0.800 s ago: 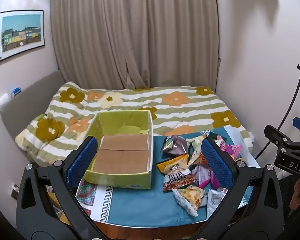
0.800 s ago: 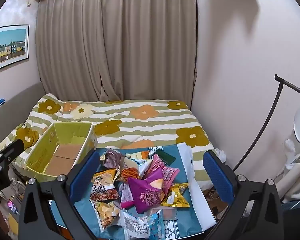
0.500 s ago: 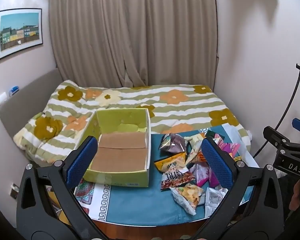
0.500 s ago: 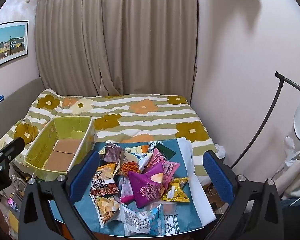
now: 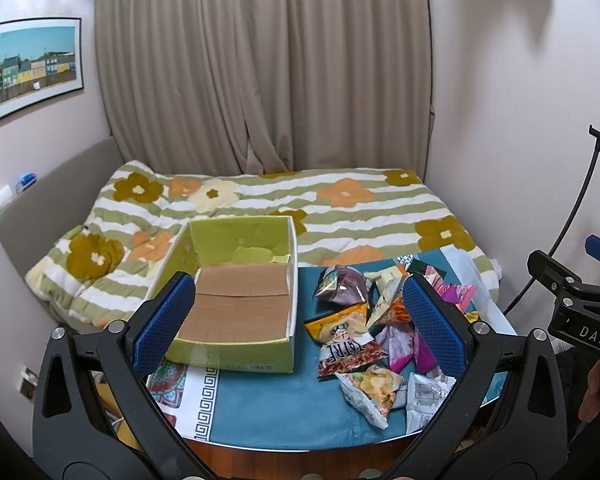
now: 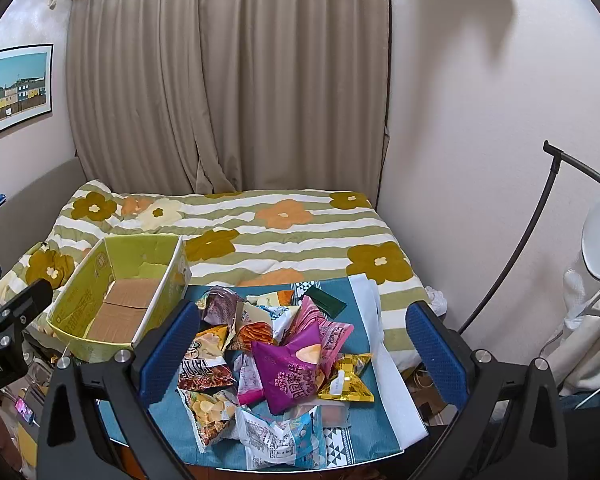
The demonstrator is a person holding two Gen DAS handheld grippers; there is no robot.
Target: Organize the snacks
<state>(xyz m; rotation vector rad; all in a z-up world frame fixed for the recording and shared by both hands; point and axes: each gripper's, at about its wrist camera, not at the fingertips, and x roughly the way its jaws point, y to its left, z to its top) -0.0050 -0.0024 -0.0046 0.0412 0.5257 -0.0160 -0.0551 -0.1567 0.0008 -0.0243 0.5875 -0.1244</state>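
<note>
The left hand-held gripper tilts downward above the near edge of the table, its 2 blue pads spread wide with nothing between them. The right hand-held gripper tilts down the same way, jaws equally wide apart and holding nothing, above the pile of snack packets. In the left view its black body shows the letters "DAS". A dark red packet carries large white lettering I cannot read surely; a purple packet bears Chinese characters. The green cardboard box sits open and bare on the table's left part, just beside the pile. Teal cloth lies free in front of the box. A flowered bed lies beyond.
</note>
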